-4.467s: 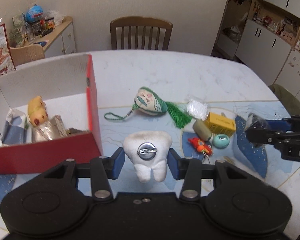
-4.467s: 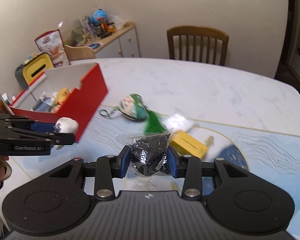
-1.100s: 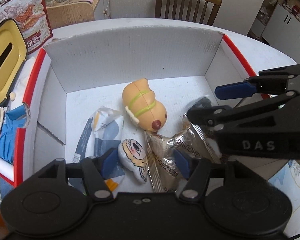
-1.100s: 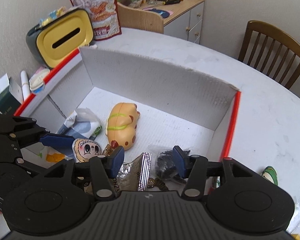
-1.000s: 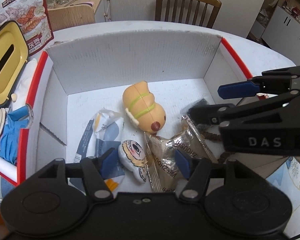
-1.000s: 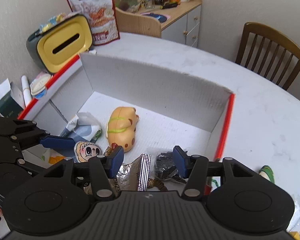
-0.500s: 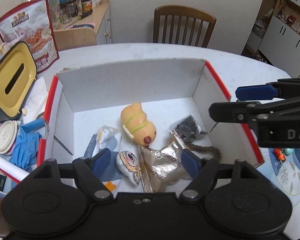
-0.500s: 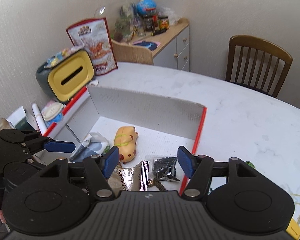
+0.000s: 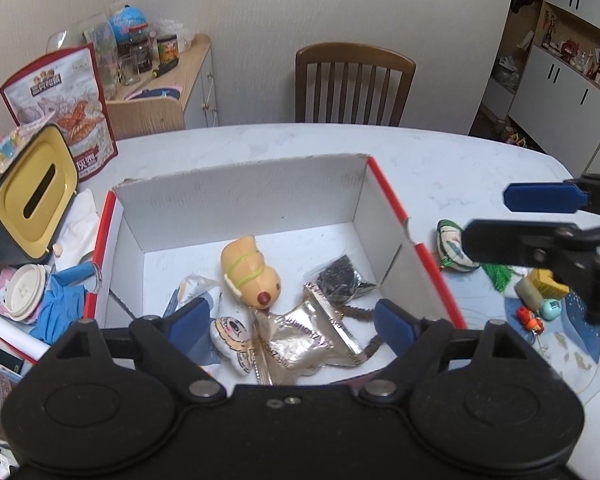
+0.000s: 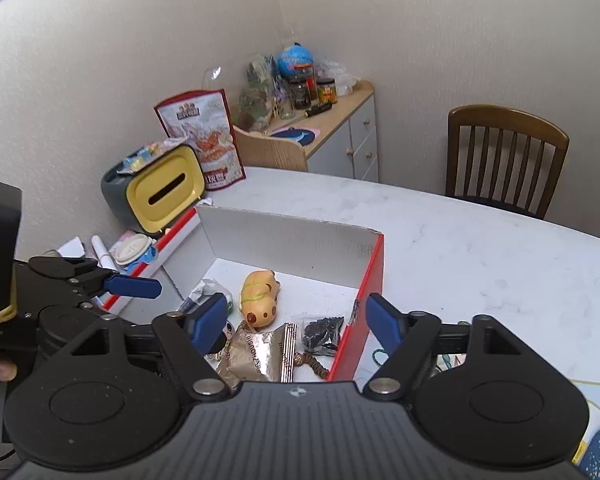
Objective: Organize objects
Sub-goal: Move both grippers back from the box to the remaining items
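Both grippers hang empty, jaws wide: left gripper (image 9: pixel 290 322), right gripper (image 10: pixel 296 322). In the red box (image 9: pixel 384 184) lie the tooth plush (image 9: pixel 230 338) and dark-filled bag (image 9: pixel 340 280). Painted pouch (image 9: pixel 452 250), yellow box (image 9: pixel 546 282) and small trinkets wait outside on the table (image 9: pixel 440 156).

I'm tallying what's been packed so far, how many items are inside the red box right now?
6 visible in the red box: orange toy, black-bits bag, silver packet, face plush, blue-white packet, brown braided cord. Both claws hang open, blocking the near edge, so more may hide.
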Demonstrator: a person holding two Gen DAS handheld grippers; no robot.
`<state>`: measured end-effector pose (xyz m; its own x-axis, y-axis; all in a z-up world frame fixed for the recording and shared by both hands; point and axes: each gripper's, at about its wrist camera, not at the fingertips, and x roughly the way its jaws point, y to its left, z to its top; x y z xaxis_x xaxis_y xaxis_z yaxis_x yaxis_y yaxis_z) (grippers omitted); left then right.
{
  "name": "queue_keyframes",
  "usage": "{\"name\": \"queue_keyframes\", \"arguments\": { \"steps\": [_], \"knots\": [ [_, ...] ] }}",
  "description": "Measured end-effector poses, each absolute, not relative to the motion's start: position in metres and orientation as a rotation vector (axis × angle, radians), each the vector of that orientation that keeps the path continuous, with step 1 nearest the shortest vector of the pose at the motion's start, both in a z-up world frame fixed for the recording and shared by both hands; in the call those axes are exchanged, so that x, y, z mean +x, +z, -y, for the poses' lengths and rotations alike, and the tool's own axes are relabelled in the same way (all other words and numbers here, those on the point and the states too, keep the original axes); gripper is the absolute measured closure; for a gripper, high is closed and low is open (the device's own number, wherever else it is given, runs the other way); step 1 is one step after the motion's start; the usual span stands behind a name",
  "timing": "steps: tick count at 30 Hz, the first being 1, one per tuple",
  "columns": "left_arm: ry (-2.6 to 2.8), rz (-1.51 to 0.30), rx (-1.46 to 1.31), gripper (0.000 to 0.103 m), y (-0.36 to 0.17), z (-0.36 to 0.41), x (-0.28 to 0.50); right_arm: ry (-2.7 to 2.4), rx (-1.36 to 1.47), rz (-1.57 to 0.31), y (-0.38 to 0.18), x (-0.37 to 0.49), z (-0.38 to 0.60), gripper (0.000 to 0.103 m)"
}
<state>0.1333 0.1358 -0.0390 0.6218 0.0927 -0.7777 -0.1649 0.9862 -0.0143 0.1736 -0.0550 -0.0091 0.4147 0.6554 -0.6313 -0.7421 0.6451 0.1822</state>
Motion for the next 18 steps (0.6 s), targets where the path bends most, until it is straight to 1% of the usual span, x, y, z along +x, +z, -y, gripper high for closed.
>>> {"name": "queue_keyframes", "arguments": {
  "steps": [3,5,8,13,18],
  "knots": [
    [0.151,-0.875,-0.087,0.01,-0.034,-0.128,0.131,0.885,-0.123,-0.715,-0.005,0.168,0.069,0.024],
    [0.153,-0.866,-0.086,0.005,-0.031,-0.121,0.129,0.886,-0.106,-0.706,-0.002,0.166,0.078,0.023],
    [0.157,-0.85,-0.077,0.001,-0.027,-0.111,0.127,0.88,-0.078,-0.695,0.0,0.164,0.094,0.021],
    [0.159,-0.842,-0.078,0.001,-0.023,-0.095,0.125,0.875,-0.046,-0.681,-0.001,0.162,0.122,0.019],
    [0.16,-0.832,-0.066,0.001,-0.022,-0.076,0.124,0.859,-0.039,-0.674,-0.006,0.16,0.152,0.013]
  ]
}}
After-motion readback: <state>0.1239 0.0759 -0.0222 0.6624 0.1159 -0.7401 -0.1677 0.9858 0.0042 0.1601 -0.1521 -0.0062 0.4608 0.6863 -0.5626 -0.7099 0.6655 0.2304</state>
